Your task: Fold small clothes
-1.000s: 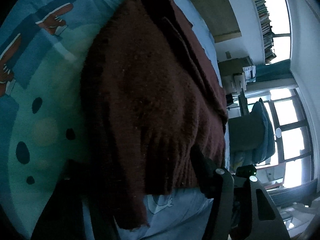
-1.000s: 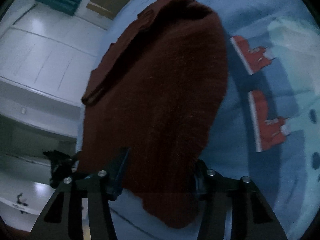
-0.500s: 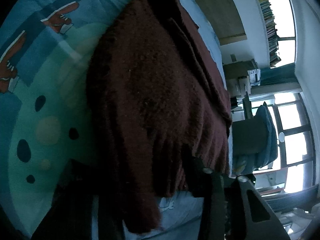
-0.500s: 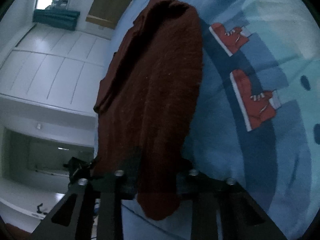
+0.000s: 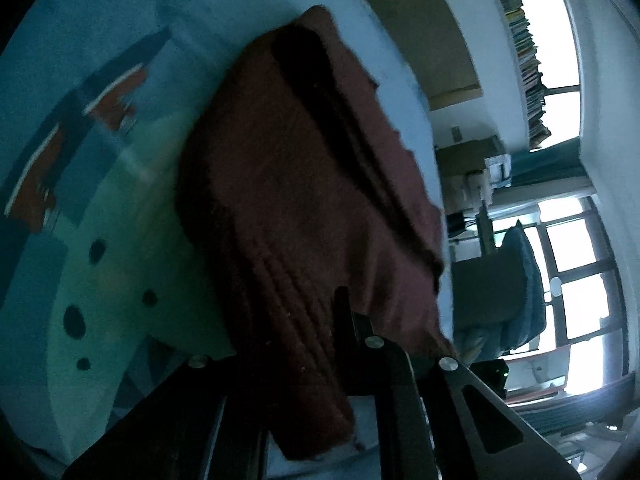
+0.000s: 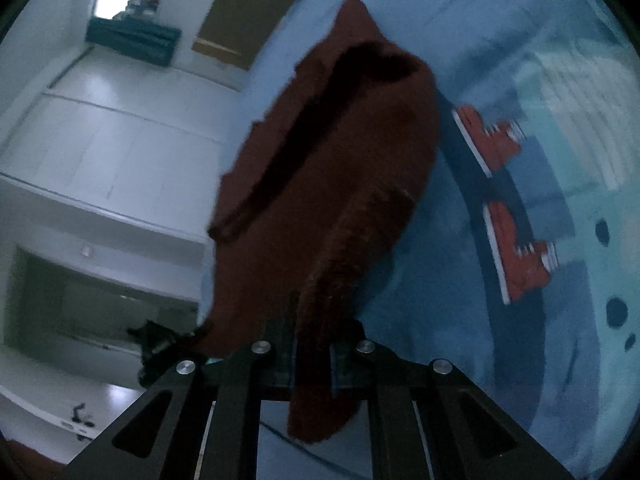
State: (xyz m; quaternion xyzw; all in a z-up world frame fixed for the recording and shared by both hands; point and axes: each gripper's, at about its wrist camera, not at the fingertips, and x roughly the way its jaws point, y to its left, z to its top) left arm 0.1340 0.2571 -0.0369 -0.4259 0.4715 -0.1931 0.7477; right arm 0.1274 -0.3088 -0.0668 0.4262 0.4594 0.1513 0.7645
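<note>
A dark maroon knitted sweater [image 5: 304, 184] lies on a blue bed sheet [image 5: 88, 280] with a cartoon print. My left gripper [image 5: 296, 340] is shut on the sweater's near hem, with cloth bunched between the fingers and hanging below them. In the right wrist view the same sweater [image 6: 340, 152] is lifted at its near edge. My right gripper [image 6: 312, 344] is shut on that hem, and a flap of cloth hangs down between its arms.
The sheet [image 6: 520, 240] shows red sneakers and dark dots to the side of the sweater. White cupboards [image 6: 100, 140] stand beyond the bed edge. A chair with blue cloth [image 5: 516, 288], windows and a shelf of books [image 5: 524, 48] are on the other side.
Both grippers have closed on the sweater's near hem, which lay between open fingers a second ago. The hem is now lifted and bunched, and the sweater looks narrower.
</note>
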